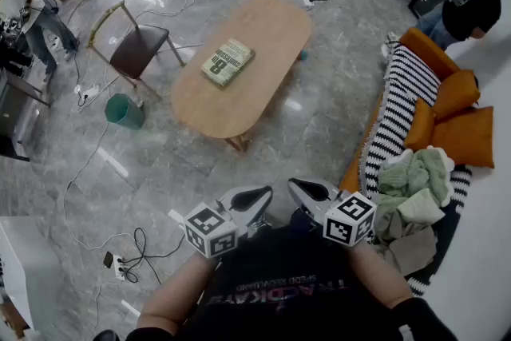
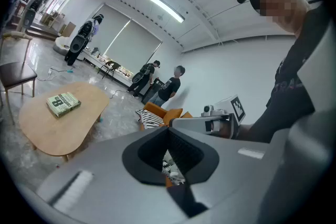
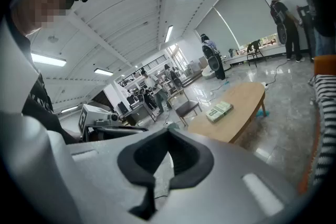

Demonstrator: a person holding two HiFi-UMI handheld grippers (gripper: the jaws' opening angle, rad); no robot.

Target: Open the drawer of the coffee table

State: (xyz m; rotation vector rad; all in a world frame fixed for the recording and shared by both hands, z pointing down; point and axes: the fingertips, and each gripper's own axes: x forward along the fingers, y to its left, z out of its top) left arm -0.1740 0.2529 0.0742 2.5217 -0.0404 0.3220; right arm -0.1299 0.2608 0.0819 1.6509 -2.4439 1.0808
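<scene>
The left tongs (image 2: 169,155) and the right tongs (image 3: 167,157) are both closed with nothing between them. They are held side by side close to the person's body, tips tilted a little downward.

The oval wooden worktop (image 1: 263,36) stands well ahead of them in the middle of the floor (image 1: 319,116). A book (image 1: 227,62) lies on it toward the side where a chair (image 1: 137,48) stands. No view shows the drawer, so I cannot tell which side it is on.

The task looks to be at its very start: the approach. The next move seems to call for walking up, finding the drawer front under the top's edge, and parting one pair of tongs to take its pull.

The near rounded end has open floor before it. A sofa (image 1: 435,52) hems in the right, a green bin (image 1: 124,111) sits just off the left edge, and cables (image 1: 140,247) trail near the person's feet, a possible trip hazard.
</scene>
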